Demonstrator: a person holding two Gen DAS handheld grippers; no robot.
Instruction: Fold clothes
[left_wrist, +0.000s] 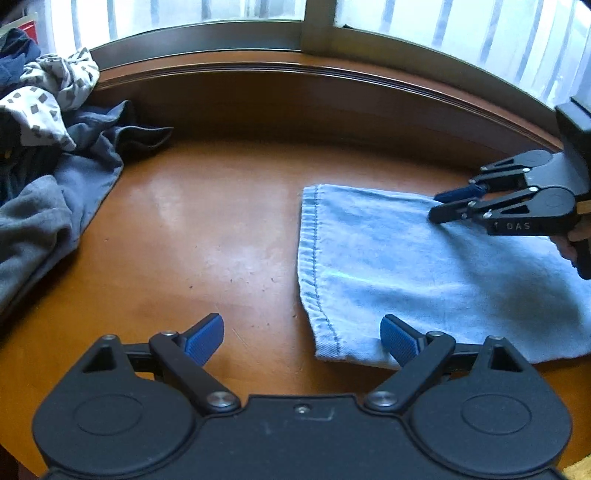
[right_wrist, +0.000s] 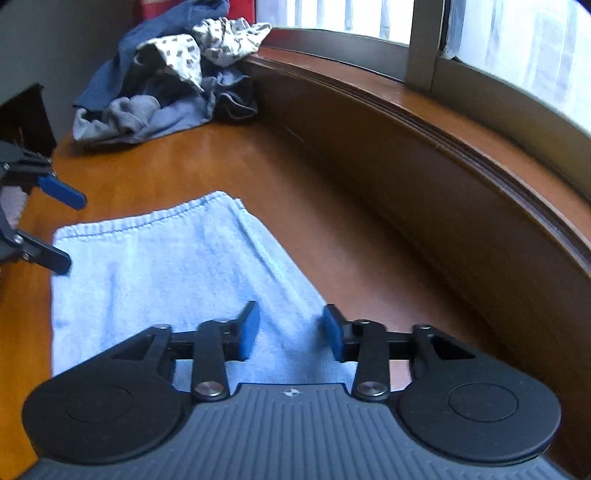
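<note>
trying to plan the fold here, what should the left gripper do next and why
Probably ease the left gripper forward and close on the hemmed corner of the light blue garment. Its jaws stand wide open with nothing between them, that corner lies flat on the table just ahead, and the right gripper is over the far part.

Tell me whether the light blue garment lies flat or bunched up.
Flat: the light blue garment lies smooth on the wooden table, hem straight, unlike the crumpled clothes pile.

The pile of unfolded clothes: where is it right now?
The pile of unfolded clothes is heaped at the table's far left end below the window sill, apart from the light blue denim garment.
</note>
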